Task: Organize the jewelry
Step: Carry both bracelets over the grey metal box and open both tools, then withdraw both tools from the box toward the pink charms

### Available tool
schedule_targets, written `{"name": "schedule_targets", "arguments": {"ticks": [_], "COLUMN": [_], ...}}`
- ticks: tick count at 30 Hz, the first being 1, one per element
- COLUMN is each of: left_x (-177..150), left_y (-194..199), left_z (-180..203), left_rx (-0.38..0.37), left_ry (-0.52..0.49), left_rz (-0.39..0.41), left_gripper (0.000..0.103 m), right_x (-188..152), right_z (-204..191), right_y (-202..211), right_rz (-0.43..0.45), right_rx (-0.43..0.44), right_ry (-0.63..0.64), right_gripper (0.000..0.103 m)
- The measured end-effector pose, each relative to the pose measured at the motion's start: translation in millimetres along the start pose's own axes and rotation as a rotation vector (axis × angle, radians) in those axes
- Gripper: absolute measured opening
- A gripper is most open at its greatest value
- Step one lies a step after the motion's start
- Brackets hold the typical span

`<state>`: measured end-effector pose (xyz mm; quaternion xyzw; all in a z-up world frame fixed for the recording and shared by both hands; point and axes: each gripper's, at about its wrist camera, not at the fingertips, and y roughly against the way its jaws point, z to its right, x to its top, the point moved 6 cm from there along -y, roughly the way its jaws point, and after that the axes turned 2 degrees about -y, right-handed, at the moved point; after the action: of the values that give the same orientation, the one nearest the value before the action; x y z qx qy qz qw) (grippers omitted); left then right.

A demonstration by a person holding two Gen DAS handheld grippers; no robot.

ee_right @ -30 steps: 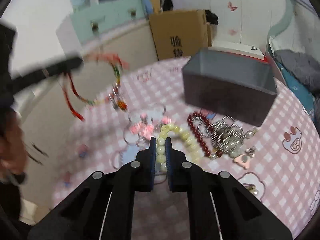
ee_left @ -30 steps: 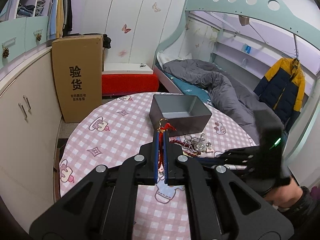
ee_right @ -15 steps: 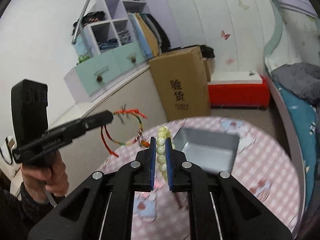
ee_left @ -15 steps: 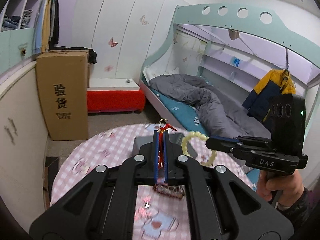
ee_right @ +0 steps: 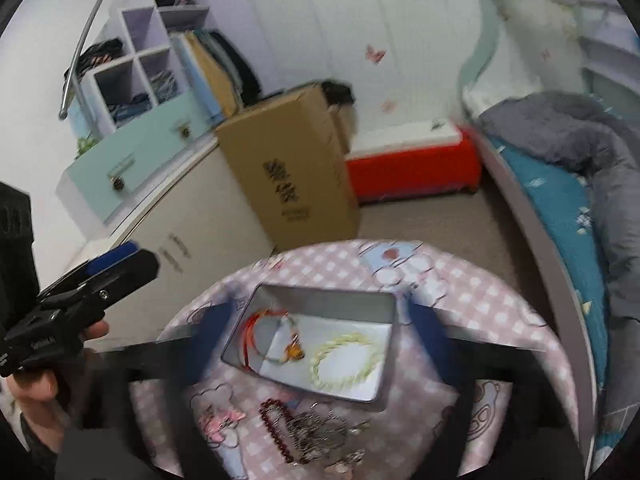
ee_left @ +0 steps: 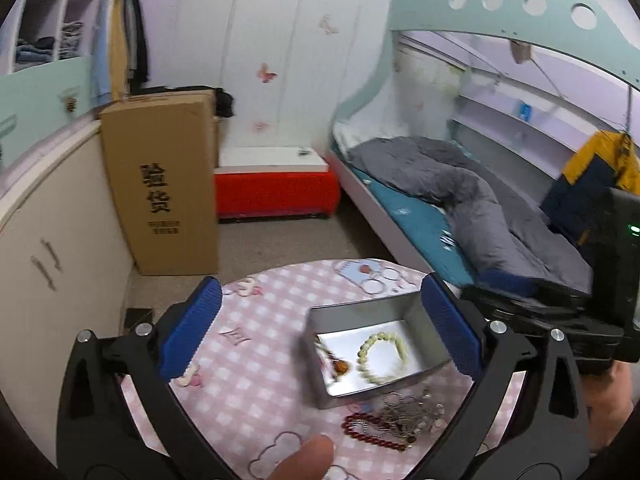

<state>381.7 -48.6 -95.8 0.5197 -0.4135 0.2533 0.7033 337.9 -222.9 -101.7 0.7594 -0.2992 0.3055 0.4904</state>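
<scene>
Both hand-held grippers open and empty

Our left hand-held gripper (ee_left: 320, 320) has its blue-padded fingers (ee_left: 190, 330) spread wide, nothing between them, tilted down from above; a fingertip (ee_left: 308, 458) of ours pokes into the bottom edge of the left wrist view. Our right hand-held gripper (ee_right: 316, 336) is spread wide too, its fingers (ee_right: 212, 332) smeared by motion blur in its own view, nothing seen between them. From the left camera, the right hand-held gripper sits at the right edge, our right hand (ee_left: 612, 404) wrapped around its handle. From the right camera, the left one (ee_right: 120, 264) sits at the left, our left hand (ee_right: 44, 376) gripping it.
</scene>
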Motion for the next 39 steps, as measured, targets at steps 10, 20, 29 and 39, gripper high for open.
{"name": "schedule_targets", "arguments": {"ticks": [10,20,29,39], "left_x": [-3,-25,-58,-134], "left_y": [51,105,136,89], "left_z": [-26,-41,-51,-46], "left_rx": [0.080,0.125,0.166,0.174], "left_ry": [0.030,0.007,0.009,-0.024], "left_rz": [0.078,0.126,0.143,-0.057], "left_gripper": [0.097,0.097,0.097,0.097], "right_x": [6,-10,-38,-106], "right_z": [-1,-31,-43,-60], "right_y": [40,85,103,48], "right_rz": [0.082,0.135,0.127,-0.072], "right_rx": [-0.086,-0.119,-0.101,-0.038], "right_ry": [-0.009,0.018,0.056,0.122], "right_gripper": [0.096,0.096,0.096,0.096]}}
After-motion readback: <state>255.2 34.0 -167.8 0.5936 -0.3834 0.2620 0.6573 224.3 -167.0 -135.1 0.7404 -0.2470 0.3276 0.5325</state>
